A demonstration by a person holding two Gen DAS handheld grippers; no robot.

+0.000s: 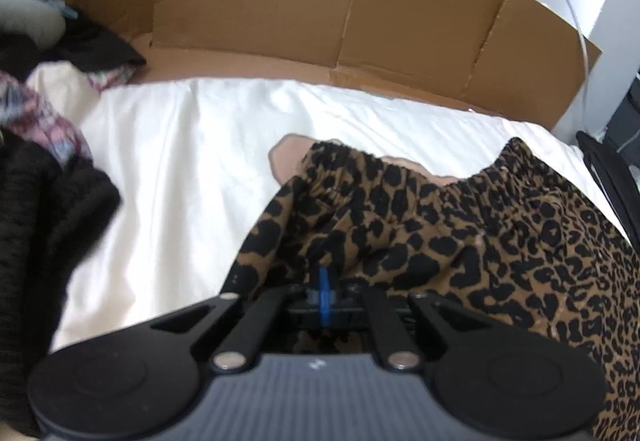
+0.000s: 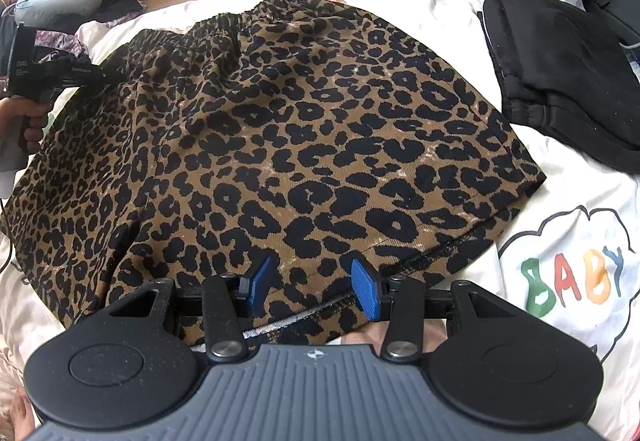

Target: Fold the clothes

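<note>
A brown and black leopard-print garment (image 2: pixel 304 129) with an elastic waistband (image 2: pixel 240 21) lies spread on the white sheet (image 1: pixel 180 169). In the left wrist view my left gripper (image 1: pixel 324 291) has its blue pads pressed together on a bunched fold of the leopard fabric (image 1: pixel 440 241) near the waistband. The right wrist view shows that same left gripper (image 2: pixel 110 75), held by a hand (image 2: pixel 28 121), pinching the garment's upper left edge. My right gripper (image 2: pixel 312 283) hovers over the near hem (image 2: pixel 420 261), jaws apart, blue pads (image 2: pixel 366 291) on either side of flat cloth and not squeezing it.
Flattened cardboard (image 1: pixel 320 13) stands along the far side of the bed. A heap of dark and patterned clothes (image 1: pixel 48 193) sits on the left. A folded black garment (image 2: pixel 560 73) lies on the right, beside a "BABY" print (image 2: pixel 572 277) on the sheet.
</note>
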